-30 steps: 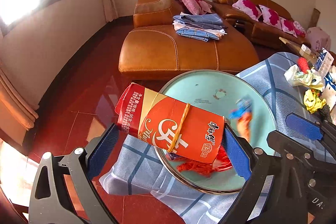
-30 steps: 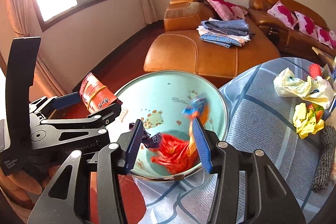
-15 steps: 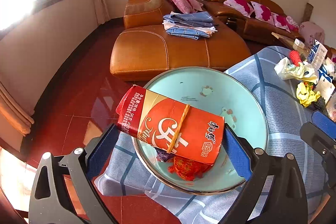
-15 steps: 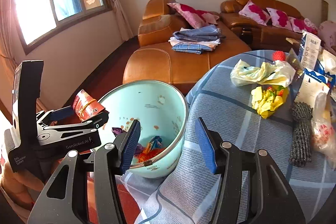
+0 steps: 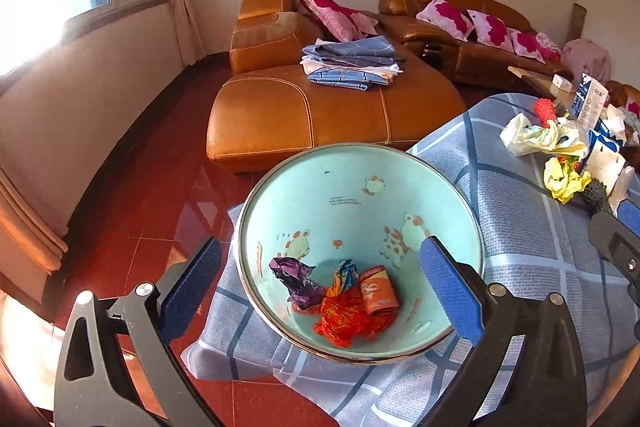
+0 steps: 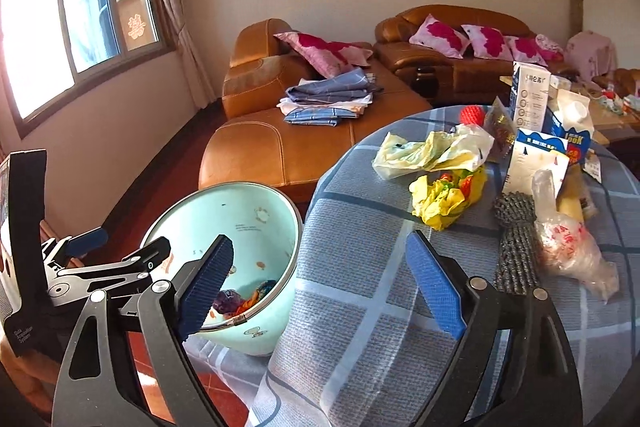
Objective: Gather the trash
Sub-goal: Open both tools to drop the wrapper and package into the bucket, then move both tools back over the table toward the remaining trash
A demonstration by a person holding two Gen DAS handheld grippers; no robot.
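My left gripper [image 5: 322,243] stands open and empty just above the mint-green bin [image 5: 360,149]. At the bin's bottom lie the red carton [image 5: 378,289], a purple wrapper [image 5: 294,279] and an orange-red wrapper [image 5: 344,319]. My right gripper [image 6: 320,239] hovers over the blue checked tablecloth [image 6: 360,259]; its jaws are opening and nothing is between them. Ahead of it lie a crumpled yellow wrapper [image 6: 446,201] and a pale plastic bag [image 6: 432,151]. In the right wrist view the left gripper [image 6: 128,243] reaches over the bin [image 6: 260,195] at the left.
A grey scrubber [image 6: 514,227], a clear plastic bag [image 6: 572,243], milk cartons [image 6: 536,163] and a red ball [image 6: 472,115] crowd the table's far right. Behind stands an orange leather sofa [image 6: 280,147] with folded cloths. The bin sits at the table's left edge above red floor tiles.
My left gripper opened and the red carton fell into the bin. My right gripper swung right from over the bin to over the table, and its jaws widened.
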